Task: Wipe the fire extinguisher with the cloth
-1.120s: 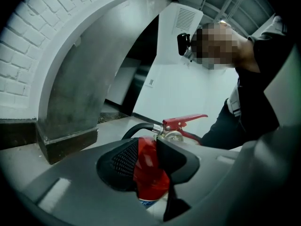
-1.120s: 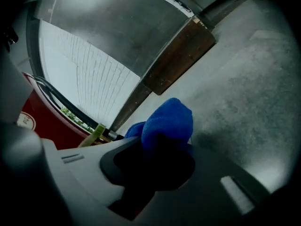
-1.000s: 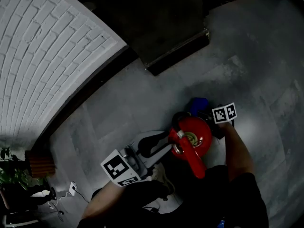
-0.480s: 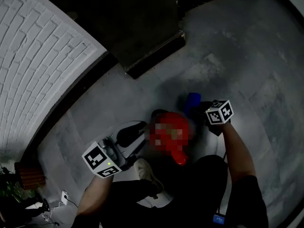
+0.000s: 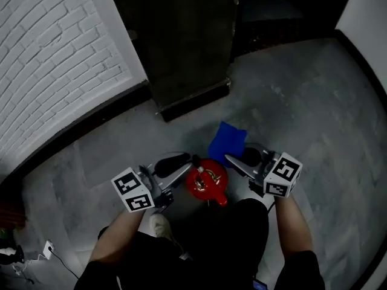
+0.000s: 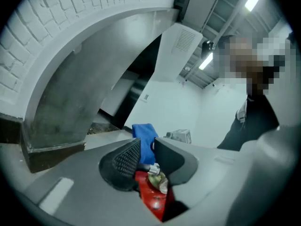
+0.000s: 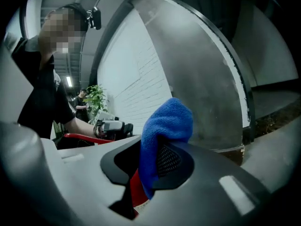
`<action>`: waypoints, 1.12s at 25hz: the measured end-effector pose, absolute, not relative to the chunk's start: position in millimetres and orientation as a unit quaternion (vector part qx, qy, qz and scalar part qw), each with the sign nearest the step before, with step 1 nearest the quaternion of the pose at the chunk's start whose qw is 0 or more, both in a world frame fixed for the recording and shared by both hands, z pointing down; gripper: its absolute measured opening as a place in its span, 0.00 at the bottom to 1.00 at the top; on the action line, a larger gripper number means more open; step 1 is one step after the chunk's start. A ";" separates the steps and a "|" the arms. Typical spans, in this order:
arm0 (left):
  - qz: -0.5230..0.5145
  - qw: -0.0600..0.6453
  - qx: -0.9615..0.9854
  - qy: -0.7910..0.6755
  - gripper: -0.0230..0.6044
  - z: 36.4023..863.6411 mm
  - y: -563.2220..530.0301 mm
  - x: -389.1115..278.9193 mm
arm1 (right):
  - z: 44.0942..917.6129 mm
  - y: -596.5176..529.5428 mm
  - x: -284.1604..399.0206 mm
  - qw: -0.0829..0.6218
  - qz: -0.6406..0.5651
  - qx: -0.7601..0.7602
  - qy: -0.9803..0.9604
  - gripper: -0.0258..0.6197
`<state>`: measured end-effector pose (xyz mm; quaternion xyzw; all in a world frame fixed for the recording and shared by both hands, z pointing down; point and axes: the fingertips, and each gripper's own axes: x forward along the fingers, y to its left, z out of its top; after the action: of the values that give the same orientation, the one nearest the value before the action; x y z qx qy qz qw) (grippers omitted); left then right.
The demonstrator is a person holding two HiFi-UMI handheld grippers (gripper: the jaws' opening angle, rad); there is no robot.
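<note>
pinching the blue cloth (image 7: pixel 167 121), the right gripper (image 7: pixel 151 160) holds it at the far side of the red fire extinguisher (image 5: pixel 206 185); the left gripper (image 6: pixel 146 153) has jaws that have just been closing and clamp its valve (image 6: pixel 157 174).

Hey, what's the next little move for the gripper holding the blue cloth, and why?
Probably lower the right gripper until the cloth meets the fire extinguisher. The cloth is clamped in its jaws but appears clear of the red top, while the left gripper, whose jaws have just been closing, has the valve between them, seemingly steadying it.
</note>
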<state>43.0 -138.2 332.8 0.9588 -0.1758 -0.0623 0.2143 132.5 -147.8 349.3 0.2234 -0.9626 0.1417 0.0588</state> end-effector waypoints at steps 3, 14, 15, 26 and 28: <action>-0.078 0.201 0.960 -0.179 0.18 318.4 -137.4 43.1 | 369.7 -136.2 121.0 0.081 0.147 0.215 -0.962 0.13; -0.040 0.188 0.959 -0.211 0.15 340.0 -148.9 42.0 | 396.6 -139.5 132.5 0.000 0.223 0.261 -0.939 0.13; -0.037 0.187 0.959 -0.212 0.15 341.8 -150.2 42.5 | 399.6 -140.4 135.1 -0.008 0.234 0.265 -0.935 0.13; -0.015 0.191 0.961 -0.198 0.14 351.8 -146.9 41.5 | 490.1 -142.9 139.7 0.058 0.316 0.242 -0.916 0.13; -0.019 0.196 0.958 -0.207 0.14 350.8 -149.1 37.2 | 512.8 -144.6 138.3 0.085 0.327 0.229 -0.913 0.13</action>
<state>37.2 -149.1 350.8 0.9583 -0.2071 -0.0193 0.1957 138.3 -144.6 512.8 0.2292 -0.9127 0.3275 0.0847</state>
